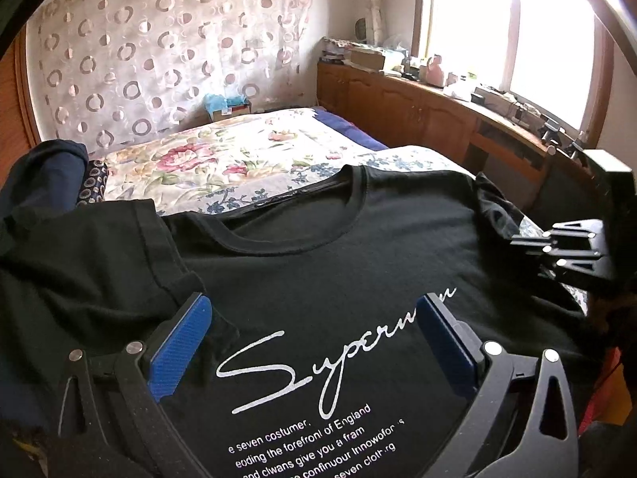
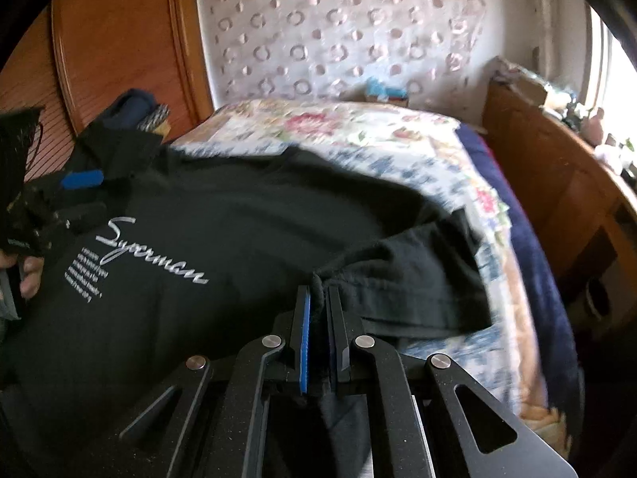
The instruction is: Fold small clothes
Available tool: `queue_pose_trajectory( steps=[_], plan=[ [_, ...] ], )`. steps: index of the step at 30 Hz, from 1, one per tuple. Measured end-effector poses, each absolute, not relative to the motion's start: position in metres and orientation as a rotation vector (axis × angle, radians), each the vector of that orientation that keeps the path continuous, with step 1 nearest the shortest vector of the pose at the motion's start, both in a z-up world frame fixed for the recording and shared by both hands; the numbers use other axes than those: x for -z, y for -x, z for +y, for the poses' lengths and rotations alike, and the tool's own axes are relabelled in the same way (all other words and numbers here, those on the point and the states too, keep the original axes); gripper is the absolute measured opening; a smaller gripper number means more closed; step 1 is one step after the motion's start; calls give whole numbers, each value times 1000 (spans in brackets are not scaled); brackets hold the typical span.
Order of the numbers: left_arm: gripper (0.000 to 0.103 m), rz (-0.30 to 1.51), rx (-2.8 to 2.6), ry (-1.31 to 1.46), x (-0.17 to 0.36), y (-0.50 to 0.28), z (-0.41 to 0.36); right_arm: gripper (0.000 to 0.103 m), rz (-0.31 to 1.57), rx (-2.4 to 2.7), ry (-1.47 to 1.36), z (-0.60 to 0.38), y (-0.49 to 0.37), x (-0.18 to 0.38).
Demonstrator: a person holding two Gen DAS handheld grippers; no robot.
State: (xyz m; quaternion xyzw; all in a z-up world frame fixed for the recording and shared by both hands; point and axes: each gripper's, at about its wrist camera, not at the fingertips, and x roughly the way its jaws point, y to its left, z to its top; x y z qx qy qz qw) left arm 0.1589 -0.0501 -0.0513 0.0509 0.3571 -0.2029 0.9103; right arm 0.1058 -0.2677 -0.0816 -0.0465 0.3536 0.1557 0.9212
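On the far left of the left wrist view, a pile of dark clothes sits at the edge of the bed. The bed has a cover with big flowers on it. Next to the pile, the left sleeve of the black T-shirt is folded over onto the shirt.

The black T-shirt lies flat on the bed with its front facing up. White curly writing runs across the chest, with small white lines of words under it. The round neck hole points toward the far end of the bed.

The left gripper hangs over the writing. Its blue fingers are spread wide and nothing is between them.

Further right, the right gripper has its fingers squeezed close together on a bunch of the shirt's right sleeve. The cloth is pinched up into a little lump at the tips. The right wrist view is a bit blurry, so it may be the side of the shirt just by the sleeve instead.

On the far right, a long wooden cabinet stands beside the bed under a bright window. Lots of small things sit on top of the cabinet.
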Motion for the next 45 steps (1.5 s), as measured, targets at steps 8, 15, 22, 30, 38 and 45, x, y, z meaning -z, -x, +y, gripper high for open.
queue_pose_trajectory(
  steps=[8, 15, 22, 30, 38, 45],
  plan=[
    [103, 712, 412, -114, 58, -158, -54, 10, 755, -311, 64, -281, -114, 89],
    [103, 691, 416, -110, 59, -155, -51, 38, 725, -274, 65, -277, -105, 64],
    [103, 696, 433, -117, 61, -153, -56, 44, 656, -165, 43, -304, -92, 47],
    [103, 699, 428, -113, 61, -152, -56, 43, 779, -106, 16, -326, -135, 91],
    [103, 678, 416, -95, 50, -147, -47, 5, 784, -181, 41, -322, -154, 81],
    [103, 662, 387, -68, 44, -142, -30, 4, 688, -388, 115, -261, -160, 32]
  ],
)
